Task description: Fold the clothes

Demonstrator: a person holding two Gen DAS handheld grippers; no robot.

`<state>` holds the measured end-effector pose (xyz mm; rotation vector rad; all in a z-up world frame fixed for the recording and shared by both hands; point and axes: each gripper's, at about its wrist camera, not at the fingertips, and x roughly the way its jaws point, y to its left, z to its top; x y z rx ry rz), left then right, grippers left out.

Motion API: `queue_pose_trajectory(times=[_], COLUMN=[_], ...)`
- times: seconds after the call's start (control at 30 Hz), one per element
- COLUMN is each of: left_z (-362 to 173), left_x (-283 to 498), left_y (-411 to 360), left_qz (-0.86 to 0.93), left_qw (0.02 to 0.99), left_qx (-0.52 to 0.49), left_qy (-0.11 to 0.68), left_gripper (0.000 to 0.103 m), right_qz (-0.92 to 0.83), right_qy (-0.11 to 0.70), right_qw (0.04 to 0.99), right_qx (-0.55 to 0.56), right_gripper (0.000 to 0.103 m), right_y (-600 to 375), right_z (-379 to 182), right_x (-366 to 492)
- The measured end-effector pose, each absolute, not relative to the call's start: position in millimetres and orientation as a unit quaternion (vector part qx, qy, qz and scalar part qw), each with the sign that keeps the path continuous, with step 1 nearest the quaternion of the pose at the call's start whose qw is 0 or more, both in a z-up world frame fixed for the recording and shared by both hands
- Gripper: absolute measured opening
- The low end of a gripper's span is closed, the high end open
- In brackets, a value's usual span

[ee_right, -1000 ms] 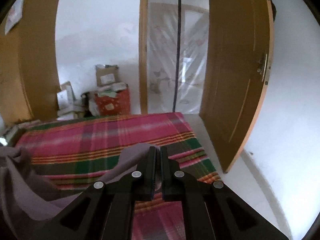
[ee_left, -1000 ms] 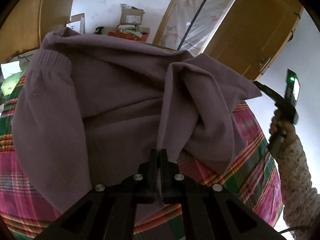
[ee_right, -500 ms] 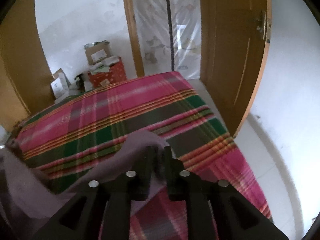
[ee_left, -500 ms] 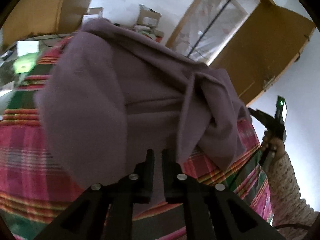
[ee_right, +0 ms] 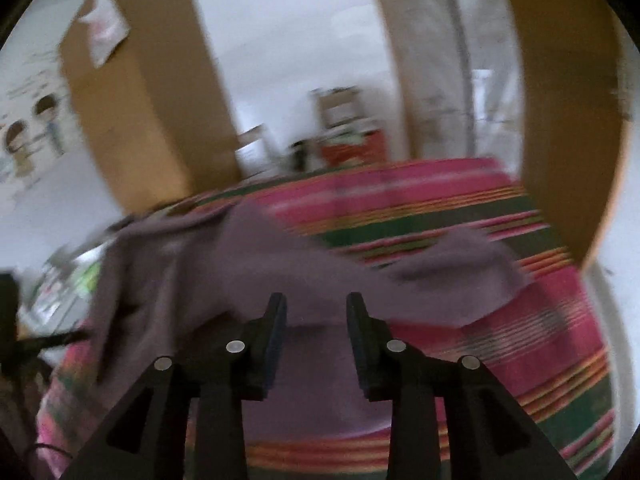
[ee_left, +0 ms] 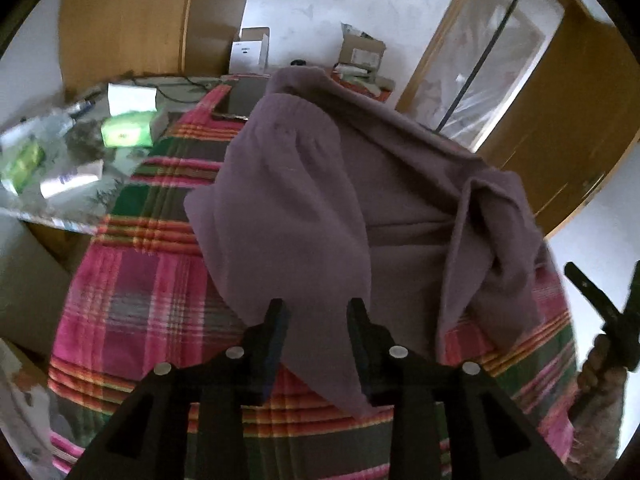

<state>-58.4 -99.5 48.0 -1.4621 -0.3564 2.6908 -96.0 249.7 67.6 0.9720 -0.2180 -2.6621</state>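
While the right view is blurry, the left view shows the sweater [ee_left: 320, 216] clearly; both the left gripper [ee_left: 316, 312] and right gripper [ee_right: 316, 308] are spread wide, holding nothing.

Mauve knit garment [ee_left: 320, 208], soft and matte, lying loosely heaped on the plaid bed cover, not yet folded flat. In the left wrist view a gathered, ribbed band sits at its far upper end, a broad panel drapes toward the camera, and a doubled-over flap with deep creases rises at the right. In the right wrist view, which is motion-blurred, the same garment [ee_right: 256, 272] spreads across the cover's left and middle in rumpled folds.
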Motion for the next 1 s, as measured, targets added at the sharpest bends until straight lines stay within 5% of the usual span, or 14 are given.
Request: queue_pose_trajectory(times=[0.3, 0.43, 0.9, 1.0], left_z=[50, 43, 14, 14], left_x=[-65, -68, -85, -85], left_y=[-54, -42, -57, -68], left_qz=[0.883, 0.879, 0.850, 0.853], left_qw=[-0.003, -0.032, -0.073, -0.072], left_qx=[-0.469, -0.474, -0.521, -0.517], left_qy=[0.012, 0.047, 0.001, -0.019], left_gripper=[0.036, 0.036, 0.036, 0.029], right_qz=[-0.907, -0.899, -0.892, -0.894], right_qy=[-0.031, -0.025, 0.053, 0.059], right_qw=[0.231, 0.258, 0.269, 0.264], right_qx=[0.350, 0.352, 0.359, 0.358], right_gripper=[0.033, 0.054, 0.054, 0.040], right_y=[191, 177, 133, 132], right_z=[48, 40, 16, 14], right_x=[-82, -80, -86, -88])
